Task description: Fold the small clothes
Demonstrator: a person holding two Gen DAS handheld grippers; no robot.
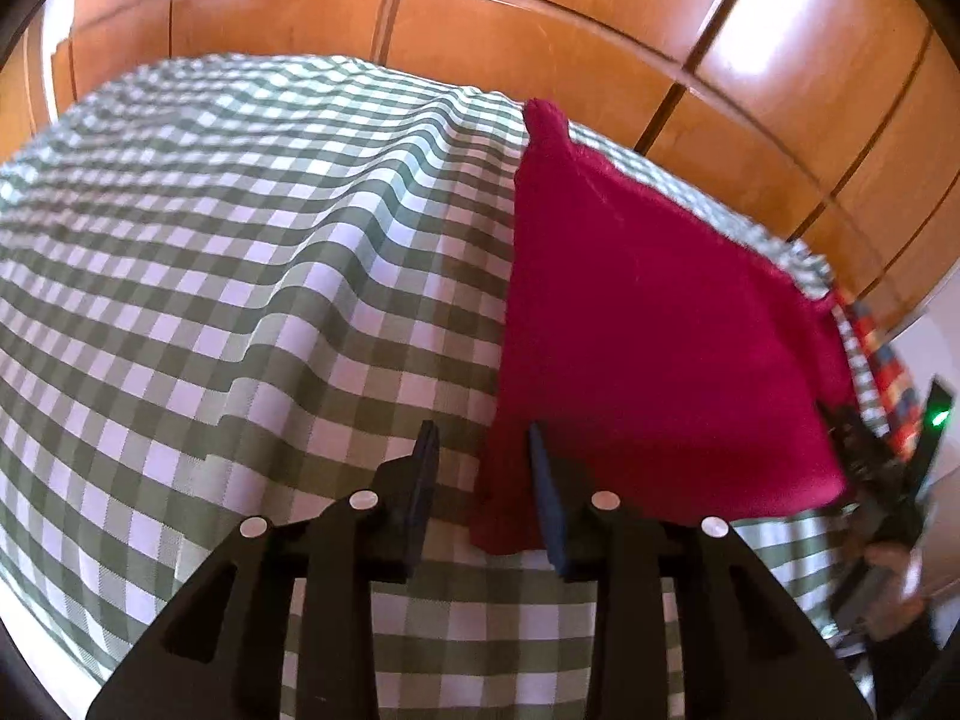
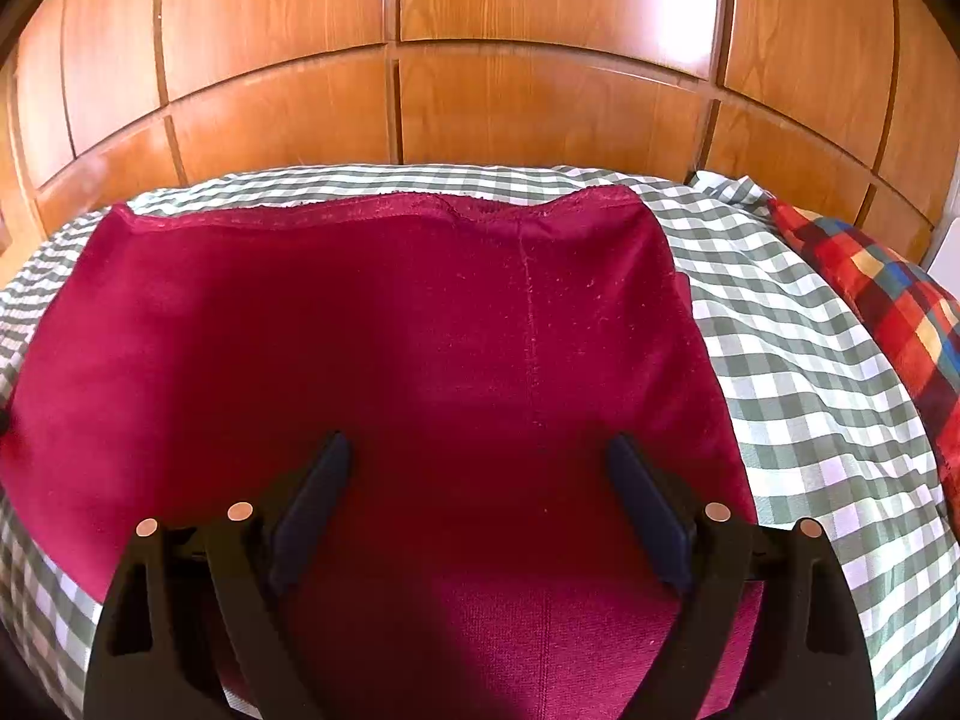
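A crimson garment [image 2: 420, 360] lies spread flat on the green-and-white checked cover [image 2: 810, 396], its hemmed edge at the far side. My right gripper [image 2: 480, 450] hovers over the garment's near part, jaws wide open, with nothing gripped. In the left wrist view the same garment [image 1: 660, 330] lies to the right. My left gripper [image 1: 480, 438] stands at its near left corner, jaws narrowly apart. The garment's left edge runs between the fingers, and the pads do not visibly press on it. The right gripper [image 1: 882, 480] shows blurred at the garment's far right side.
The checked cover [image 1: 240, 270] is rippled to the left of the garment. A plaid cloth [image 2: 888, 312] in red, blue and yellow lies at the right edge. Wooden panelled doors [image 2: 480, 90] stand close behind the surface.
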